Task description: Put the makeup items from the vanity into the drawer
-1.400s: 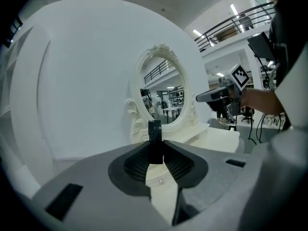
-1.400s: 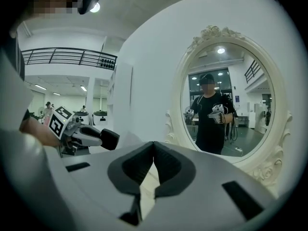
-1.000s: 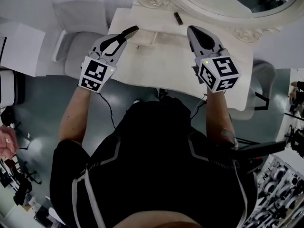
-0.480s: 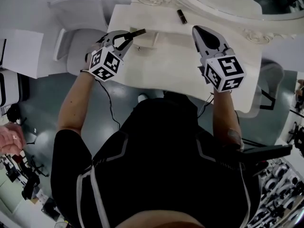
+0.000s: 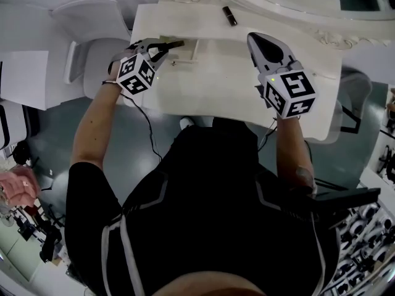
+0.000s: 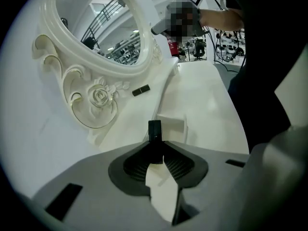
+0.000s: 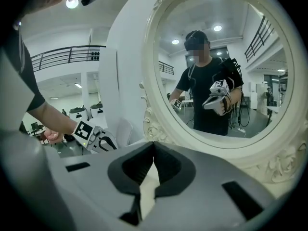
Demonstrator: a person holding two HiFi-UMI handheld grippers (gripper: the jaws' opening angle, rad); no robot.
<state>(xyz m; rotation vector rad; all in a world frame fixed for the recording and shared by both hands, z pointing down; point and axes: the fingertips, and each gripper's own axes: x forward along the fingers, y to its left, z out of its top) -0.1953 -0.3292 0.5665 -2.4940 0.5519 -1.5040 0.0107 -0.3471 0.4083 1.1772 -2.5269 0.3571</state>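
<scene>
A white vanity worktop [image 5: 216, 88] fills the space ahead of the person, with grey floor showing below its near edge. Both forearms reach forward over it, well apart. The left tongs [image 5: 166, 45] lie low and turned inward, pinched tight on a slim dark stick [image 6: 154, 130] whose end pokes out past the tips. The right tongs [image 5: 256, 37] are held higher, pointing toward the back of the worktop; their tips are pressed together with nothing between them.

Just beyond the left tips sits a small open white compartment, apparently the drawer [image 5: 185, 49], and the stick hangs at its edge. My reading is that the step in hand is delivering this item: the next move calls for bringing the stick fully over the opening, lowering it and parting the tips so it drops inside rather than onto the rim.

Farther back, a second dark tube [image 5: 229, 15] lies alone on the worktop, near the carved frame of the oval mirror [image 7: 216, 71]; it looks like the next thing to collect.
</scene>
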